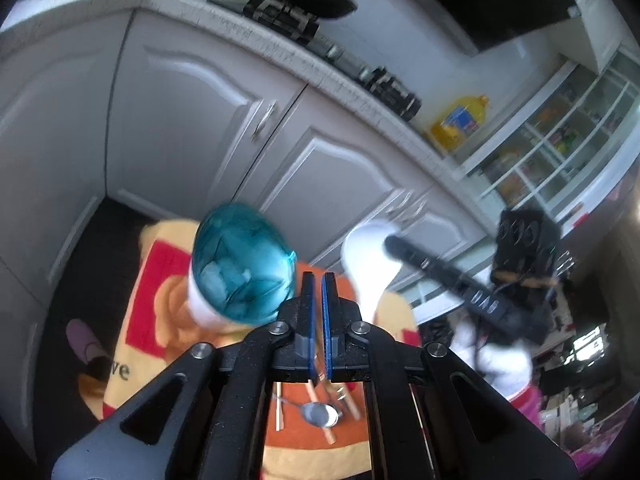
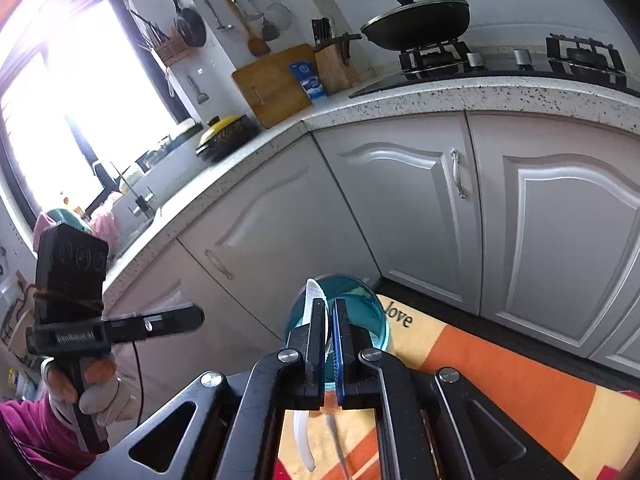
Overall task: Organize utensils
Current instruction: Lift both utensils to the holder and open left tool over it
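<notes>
A teal cup (image 1: 242, 264) with a white base stands on the orange and yellow cloth (image 1: 160, 280). My left gripper (image 1: 319, 280) is shut and empty, just right of the cup. A metal spoon (image 1: 320, 414) and wooden chopsticks (image 1: 280, 408) lie on the cloth under it. My right gripper (image 2: 327, 306) is shut on a white spoon (image 2: 313, 292), held over the teal cup (image 2: 360, 304); the spoon's handle (image 2: 302, 440) hangs below the jaws. The white spoon (image 1: 370, 264) and the right gripper (image 1: 400, 246) also show in the left wrist view.
White cabinet doors (image 2: 400, 208) and a speckled counter (image 2: 440, 100) stand behind the cloth (image 2: 500, 380). A stove with a wok (image 2: 416, 20) is on the counter. A yellow bottle (image 1: 460, 120) stands at the counter's end. The left gripper (image 2: 192, 318) shows at left.
</notes>
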Action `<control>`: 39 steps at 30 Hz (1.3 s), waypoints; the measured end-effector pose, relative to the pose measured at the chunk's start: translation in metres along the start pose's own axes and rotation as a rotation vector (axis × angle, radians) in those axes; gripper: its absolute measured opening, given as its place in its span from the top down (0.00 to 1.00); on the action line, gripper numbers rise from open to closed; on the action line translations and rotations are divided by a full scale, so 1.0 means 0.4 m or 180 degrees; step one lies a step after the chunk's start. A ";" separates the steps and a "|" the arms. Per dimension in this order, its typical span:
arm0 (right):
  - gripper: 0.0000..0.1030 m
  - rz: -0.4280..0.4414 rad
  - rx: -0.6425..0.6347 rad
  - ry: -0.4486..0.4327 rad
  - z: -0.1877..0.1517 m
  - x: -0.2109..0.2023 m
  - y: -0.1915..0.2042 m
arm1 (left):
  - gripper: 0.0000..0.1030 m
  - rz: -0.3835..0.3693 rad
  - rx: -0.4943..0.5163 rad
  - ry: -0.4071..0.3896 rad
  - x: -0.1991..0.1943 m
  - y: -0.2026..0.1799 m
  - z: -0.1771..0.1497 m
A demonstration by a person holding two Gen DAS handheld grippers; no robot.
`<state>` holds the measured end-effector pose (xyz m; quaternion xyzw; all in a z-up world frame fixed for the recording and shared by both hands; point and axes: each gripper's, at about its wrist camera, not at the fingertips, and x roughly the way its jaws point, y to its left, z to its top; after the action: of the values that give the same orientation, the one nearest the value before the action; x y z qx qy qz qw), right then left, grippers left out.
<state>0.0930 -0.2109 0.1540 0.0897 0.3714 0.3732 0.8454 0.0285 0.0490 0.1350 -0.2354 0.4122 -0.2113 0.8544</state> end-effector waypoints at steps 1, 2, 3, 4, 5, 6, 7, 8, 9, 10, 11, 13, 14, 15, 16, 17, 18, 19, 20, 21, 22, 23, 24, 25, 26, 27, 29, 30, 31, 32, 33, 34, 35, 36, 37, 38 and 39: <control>0.97 -0.0026 0.0010 0.0027 -0.009 0.001 -0.007 | 0.99 -0.0005 0.0005 0.0065 0.011 0.004 -0.014; 0.97 -0.0042 0.0027 0.0050 -0.015 0.004 -0.015 | 0.99 0.0020 -0.0020 0.0165 0.034 0.017 -0.040; 0.97 -0.0062 0.0049 0.0082 -0.027 0.001 -0.026 | 0.97 0.0080 -0.0053 0.0218 0.048 0.027 -0.063; 0.97 -0.0088 0.0064 0.0120 -0.042 -0.003 -0.039 | 0.95 0.0188 -0.0099 0.0283 0.072 0.043 -0.094; 0.97 -0.0117 0.0067 0.0163 -0.059 -0.007 -0.046 | 0.89 0.0246 -0.0143 0.0339 0.090 0.057 -0.118; 0.97 -0.0131 0.0069 0.0184 -0.069 -0.009 -0.052 | 0.78 0.0309 -0.0221 0.0418 0.113 0.076 -0.145; 0.97 -0.0148 0.0082 0.0206 -0.081 -0.014 -0.060 | 0.69 0.0387 -0.0372 0.0497 0.142 0.101 -0.177; 0.97 -0.0161 0.0112 0.0220 -0.097 -0.021 -0.070 | 0.67 0.0427 -0.0489 0.0537 0.163 0.116 -0.195; 0.97 -0.0161 0.0144 0.0228 -0.105 -0.024 -0.078 | 0.67 0.0493 -0.0603 0.0585 0.190 0.136 -0.218; 0.97 -0.0161 0.0171 0.0237 -0.112 -0.027 -0.085 | 0.67 0.0561 -0.0655 0.0613 0.208 0.148 -0.231; 0.97 -0.0172 0.0200 0.0251 -0.126 -0.032 -0.094 | 0.67 0.0637 -0.0726 0.0631 0.229 0.160 -0.243; 0.97 -0.0182 0.0250 0.0273 -0.143 -0.038 -0.109 | 0.67 0.0736 -0.0772 0.0612 0.265 0.174 -0.258; 0.97 -0.0180 0.0270 0.0280 -0.150 -0.040 -0.115 | 0.67 0.0810 -0.0774 0.0632 0.289 0.182 -0.262; 0.97 -0.0183 0.0289 0.0287 -0.159 -0.044 -0.118 | 0.67 0.0821 -0.0788 0.0658 0.304 0.189 -0.269; 0.97 -0.0186 0.0304 0.0293 -0.169 -0.050 -0.123 | 0.67 0.0802 -0.0807 0.0681 0.320 0.194 -0.271; 0.97 -0.0185 0.0317 0.0292 -0.177 -0.057 -0.127 | 0.67 0.0793 -0.0812 0.0695 0.333 0.197 -0.273; 0.97 -0.0179 0.0326 0.0292 -0.181 -0.060 -0.131 | 0.67 0.0781 -0.0787 0.0706 0.345 0.194 -0.275; 0.97 -0.0174 0.0340 0.0290 -0.187 -0.066 -0.136 | 0.67 0.0760 -0.0751 0.0718 0.358 0.192 -0.276; 0.97 -0.0176 0.0348 0.0290 -0.190 -0.067 -0.138 | 0.67 0.0740 -0.0727 0.0734 0.364 0.193 -0.279; 0.97 -0.0183 0.0369 0.0290 -0.194 -0.070 -0.145 | 0.67 0.0714 -0.0712 0.0744 0.376 0.194 -0.281; 0.97 -0.0184 0.0386 0.0289 -0.196 -0.071 -0.150 | 0.67 0.0692 -0.0703 0.0690 0.377 0.189 -0.277; 0.97 -0.0182 0.0405 0.0289 -0.198 -0.071 -0.155 | 0.67 0.0677 -0.0695 0.0681 0.383 0.185 -0.273; 0.97 -0.0182 0.0417 0.0291 -0.200 -0.071 -0.158 | 0.67 0.0660 -0.0693 0.0677 0.382 0.185 -0.278; 0.97 -0.0187 0.0426 0.0295 -0.202 -0.070 -0.159 | 0.67 0.0630 -0.0705 0.0652 0.385 0.186 -0.277; 0.97 -0.0187 0.0434 0.0300 -0.203 -0.068 -0.162 | 0.67 0.0605 -0.0705 0.0647 0.389 0.185 -0.272; 0.97 -0.0187 0.0438 0.0304 -0.203 -0.066 -0.162 | 0.67 0.0597 -0.0687 0.0648 0.392 0.184 -0.271; 0.97 -0.0184 0.0449 0.0312 -0.202 -0.060 -0.161 | 0.67 0.0616 -0.0599 0.0646 0.392 0.177 -0.272; 0.97 -0.0182 0.0451 0.0314 -0.202 -0.058 -0.160 | 0.69 0.0613 -0.0571 0.0654 0.393 0.175 -0.274; 0.97 -0.0176 0.0450 0.0316 -0.201 -0.055 -0.159 | 0.77 0.0616 -0.0564 0.0670 0.397 0.172 -0.274; 0.97 -0.0173 0.0447 0.0316 -0.201 -0.054 -0.158 | 0.84 0.0637 -0.0562 0.0700 0.400 0.174 -0.276; 0.97 -0.0171 0.0445 0.0317 -0.200 -0.053 -0.158 | 0.85 0.0623 -0.0587 0.0708 0.401 0.179 -0.277; 0.97 -0.0169 0.0440 0.0318 -0.199 -0.051 -0.156 | 0.87 0.0589 -0.0619 0.0697 0.396 0.185 -0.275; 0.97 -0.0168 0.0433 0.0320 -0.199 -0.049 -0.154 | 0.89 0.0553 -0.0661 0.0698 0.399 0.190 -0.274; 0.97 -0.0169 0.0433 0.0322 -0.201 -0.048 -0.155 | 0.92 0.0538 -0.0689 0.0695 0.406 0.191 -0.273; 0.97 -0.0171 0.0432 0.0323 -0.202 -0.047 -0.154 | 0.93 0.0524 -0.0696 0.0687 0.408 0.195 -0.271; 0.97 -0.0174 0.0433 0.0325 -0.203 -0.048 -0.153 | 0.93 0.0508 -0.0690 0.0681 0.411 0.195 -0.270; 0.97 -0.0178 0.0433 0.0328 -0.203 -0.049 -0.151 | 0.93 0.0503 -0.0690 0.0680 0.409 0.197 -0.271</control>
<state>0.0620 -0.2773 0.0816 0.1172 0.4413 0.3275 0.8272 0.0479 -0.0036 -0.0689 -0.2692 0.5383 -0.1215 0.7893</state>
